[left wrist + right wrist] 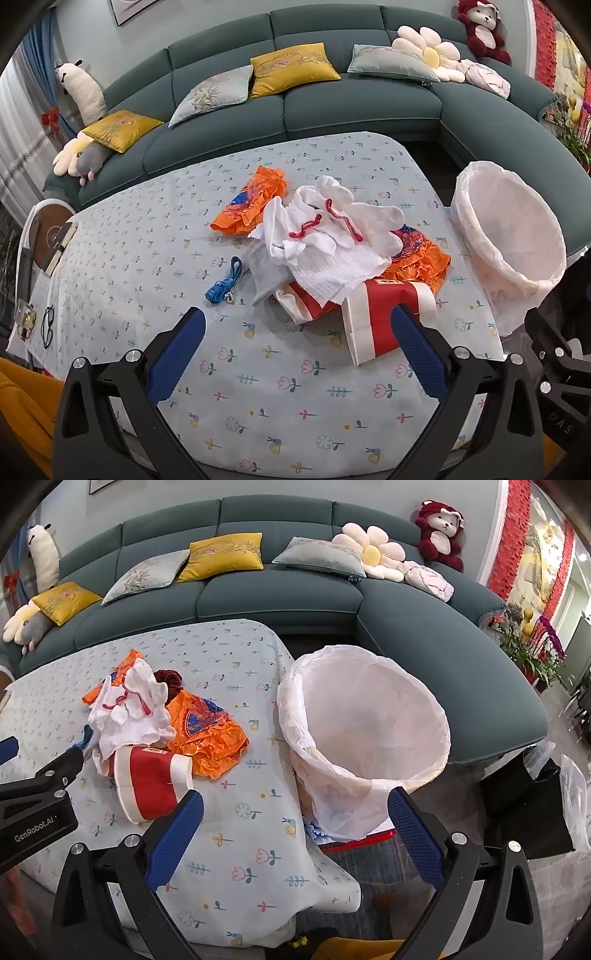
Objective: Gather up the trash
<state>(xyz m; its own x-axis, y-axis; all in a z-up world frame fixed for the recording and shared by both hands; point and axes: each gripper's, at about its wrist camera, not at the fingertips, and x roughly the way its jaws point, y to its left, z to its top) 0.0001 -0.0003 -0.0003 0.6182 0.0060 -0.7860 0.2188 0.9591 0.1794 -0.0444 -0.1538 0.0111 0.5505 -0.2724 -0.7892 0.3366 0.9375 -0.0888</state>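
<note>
1. Tablecloth (147, 258): pale blue, printed with small tulips, snails and leaf sprigs in pink, yellow and blue;
2. Wrappers (255, 199): bright orange with blue print;
3. Paper towel (332, 273): white, with a dimpled texture;
4. Gloves (354, 210): white, with red-pink cuff edging;
5. Paper bag (376, 321): red with cream bands;
6. Strap (225, 282): blue;
7. Bin liner (369, 716): translucent white;
8. Sofa (332, 99): dark teal;
9. Cushions (291, 66): mustard yellow, others pale grey-green, all with floral embroidery;
10. Flower pillow (373, 555): cream petals, yellow centre;
11. Plush bear (441, 535): dark red and white;
12. Left gripper (295, 350) and right gripper (291, 830): black frames, blue textured pads.
</note>
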